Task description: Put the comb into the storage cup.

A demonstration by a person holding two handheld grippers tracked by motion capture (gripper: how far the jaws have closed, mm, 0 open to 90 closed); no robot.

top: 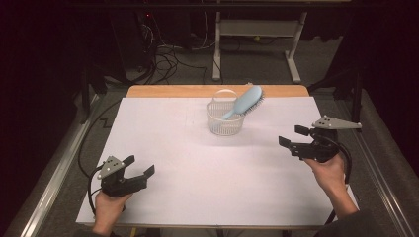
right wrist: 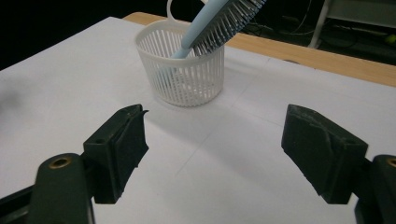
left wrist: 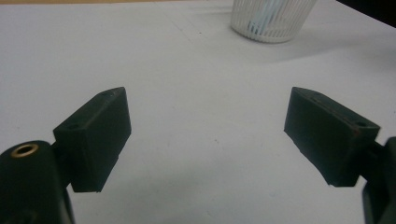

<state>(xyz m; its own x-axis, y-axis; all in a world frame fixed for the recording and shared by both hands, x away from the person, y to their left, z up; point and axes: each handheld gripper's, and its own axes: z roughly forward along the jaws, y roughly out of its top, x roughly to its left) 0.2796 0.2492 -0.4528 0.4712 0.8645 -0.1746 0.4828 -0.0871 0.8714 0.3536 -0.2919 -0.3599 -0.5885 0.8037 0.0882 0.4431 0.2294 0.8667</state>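
A white slatted basket (top: 225, 119) stands at the far middle of the white table (top: 188, 163). A light blue hairbrush (top: 244, 102) rests in it handle down, its bristled head leaning out over the right rim. The right gripper view has the basket (right wrist: 184, 70) and the hairbrush (right wrist: 219, 21) straight ahead. My right gripper (top: 295, 138) hovers to the right of the basket, jaws wide open and empty (right wrist: 212, 151). My left gripper (top: 139, 166) sits at the near left, open and empty (left wrist: 208, 135); the basket (left wrist: 271, 18) lies far ahead of it.
A wooden edge (top: 217, 91) borders the table's far side. Beyond it are a desk frame (top: 257, 29) and cables (top: 168, 59) on the floor. A metal rail (top: 54, 182) runs along the left.
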